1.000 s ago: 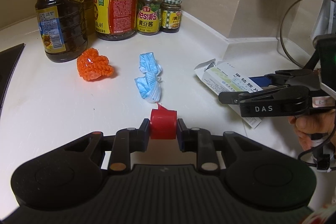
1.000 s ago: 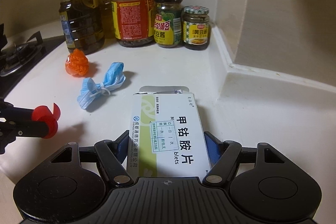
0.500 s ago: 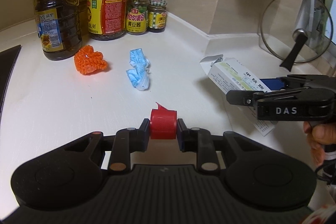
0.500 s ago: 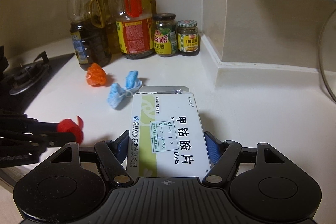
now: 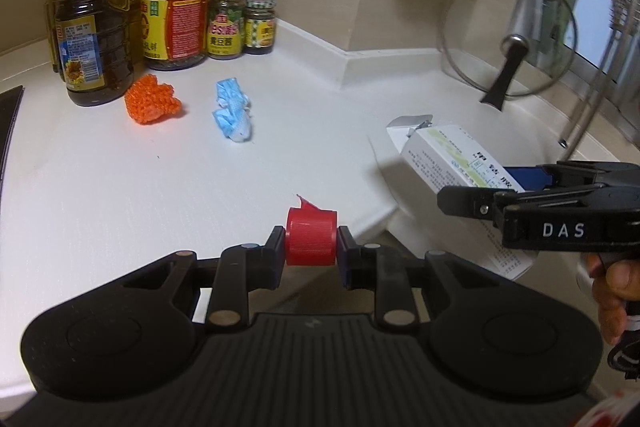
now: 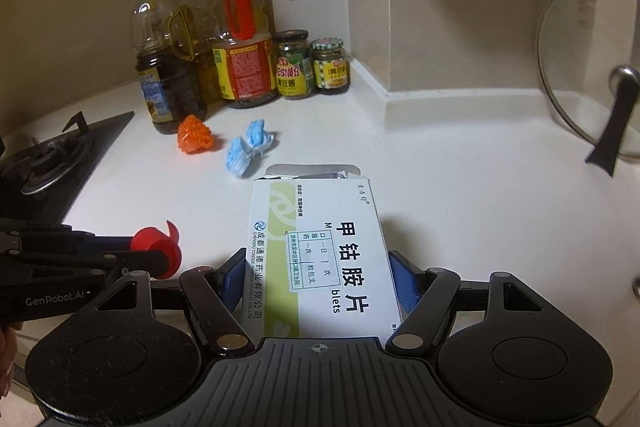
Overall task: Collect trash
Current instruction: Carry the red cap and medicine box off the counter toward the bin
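Red bottle cap (image 5: 311, 242) between left gripper (image 5: 311, 251) fingers (image 5: 275, 251) above white counter (image 5: 120, 179).

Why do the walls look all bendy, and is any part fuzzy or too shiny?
Left wrist view: the fisheye lens bends the wall edges; the right side is smeared around the pot lid, while the red cap is sharp. Right wrist view: same bending, dim yellowish light, soft shadows under the blue mask; the pill box print is readable, with no strong glare.
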Action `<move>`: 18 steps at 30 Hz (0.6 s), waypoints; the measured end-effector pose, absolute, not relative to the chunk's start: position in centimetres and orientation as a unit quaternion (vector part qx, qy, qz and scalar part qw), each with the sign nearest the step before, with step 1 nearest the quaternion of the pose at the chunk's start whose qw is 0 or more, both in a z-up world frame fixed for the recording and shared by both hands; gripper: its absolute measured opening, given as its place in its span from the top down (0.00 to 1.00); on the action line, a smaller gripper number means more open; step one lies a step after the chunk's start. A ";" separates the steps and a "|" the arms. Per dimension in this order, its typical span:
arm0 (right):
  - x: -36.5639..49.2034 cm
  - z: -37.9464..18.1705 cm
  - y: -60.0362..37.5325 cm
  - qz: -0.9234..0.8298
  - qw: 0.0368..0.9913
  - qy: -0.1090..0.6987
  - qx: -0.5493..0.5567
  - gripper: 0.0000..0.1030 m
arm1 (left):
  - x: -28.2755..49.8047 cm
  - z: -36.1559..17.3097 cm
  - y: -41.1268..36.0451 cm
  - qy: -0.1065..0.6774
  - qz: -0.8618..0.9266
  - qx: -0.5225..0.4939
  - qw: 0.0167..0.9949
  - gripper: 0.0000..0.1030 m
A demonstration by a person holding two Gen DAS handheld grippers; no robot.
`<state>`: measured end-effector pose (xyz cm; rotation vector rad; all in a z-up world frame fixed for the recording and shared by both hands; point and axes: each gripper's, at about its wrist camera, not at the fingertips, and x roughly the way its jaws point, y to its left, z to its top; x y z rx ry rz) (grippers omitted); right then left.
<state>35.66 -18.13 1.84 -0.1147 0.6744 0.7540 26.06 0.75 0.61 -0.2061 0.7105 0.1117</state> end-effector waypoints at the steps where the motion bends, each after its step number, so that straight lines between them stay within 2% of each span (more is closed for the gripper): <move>1: 35.0 1.7 -18.3 0.358 0.874 0.324 -0.054 0.31 | 25.6 0.5 0.6 0.348 0.050 -0.099 0.931 0.77; 18: 28.4 -0.9 -18.9 0.337 0.869 0.359 -0.043 0.31 | 20.5 -2.2 -0.7 0.392 0.008 -0.086 0.916 0.77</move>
